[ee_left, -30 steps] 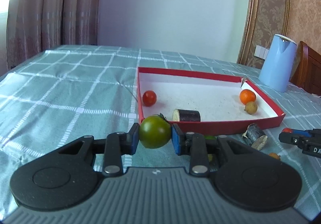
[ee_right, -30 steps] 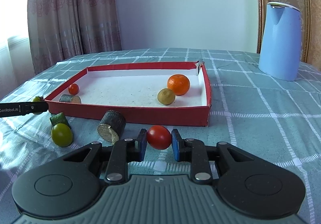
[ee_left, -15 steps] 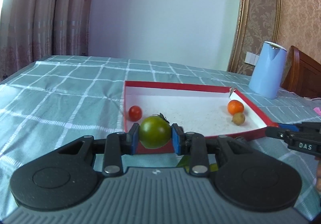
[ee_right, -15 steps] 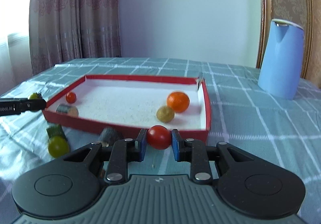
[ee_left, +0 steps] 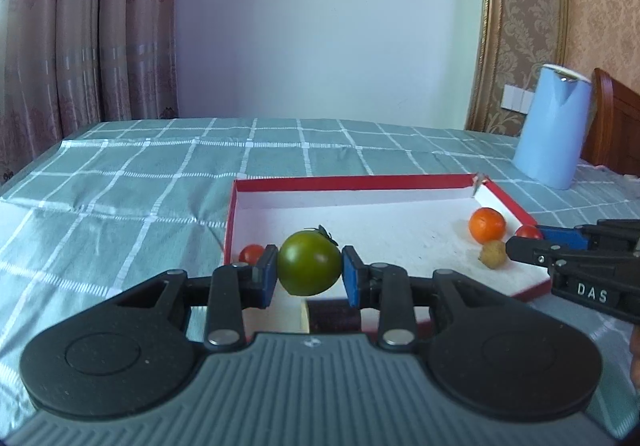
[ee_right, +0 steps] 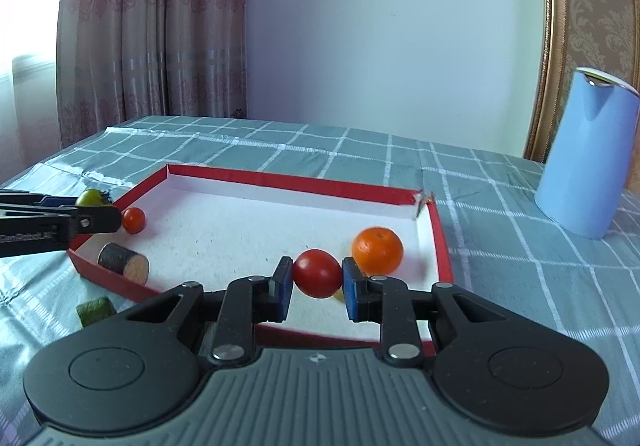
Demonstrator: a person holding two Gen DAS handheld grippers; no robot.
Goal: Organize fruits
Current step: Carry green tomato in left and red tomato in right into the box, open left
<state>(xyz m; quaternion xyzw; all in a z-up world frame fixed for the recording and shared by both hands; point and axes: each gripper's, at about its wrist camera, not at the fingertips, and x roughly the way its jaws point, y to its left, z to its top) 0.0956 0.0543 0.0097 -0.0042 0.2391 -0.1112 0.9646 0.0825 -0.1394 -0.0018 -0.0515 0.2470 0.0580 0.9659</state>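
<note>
Clamping a green tomato (ee_left: 309, 263) at centre frame, the left gripper (ee_left: 309, 273) is hovering over the near left corner of the red tray (ee_left: 360, 182). The right gripper (ee_right: 316, 280) is squeezing a red tomato (ee_right: 317, 273) over the tray's right side. Both fruits are probably soft and smooth (easily bruised), so gripping across their widest part looks safest.

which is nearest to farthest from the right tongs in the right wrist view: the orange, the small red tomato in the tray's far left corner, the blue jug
From the right tongs, which are shut on a red tomato:
1. The orange, just beyond the right fingertip, inside the red tray.
2. The small red tomato, across the tray at its left end.
3. The blue jug, outside the tray, far right on the tablecloth.
</note>
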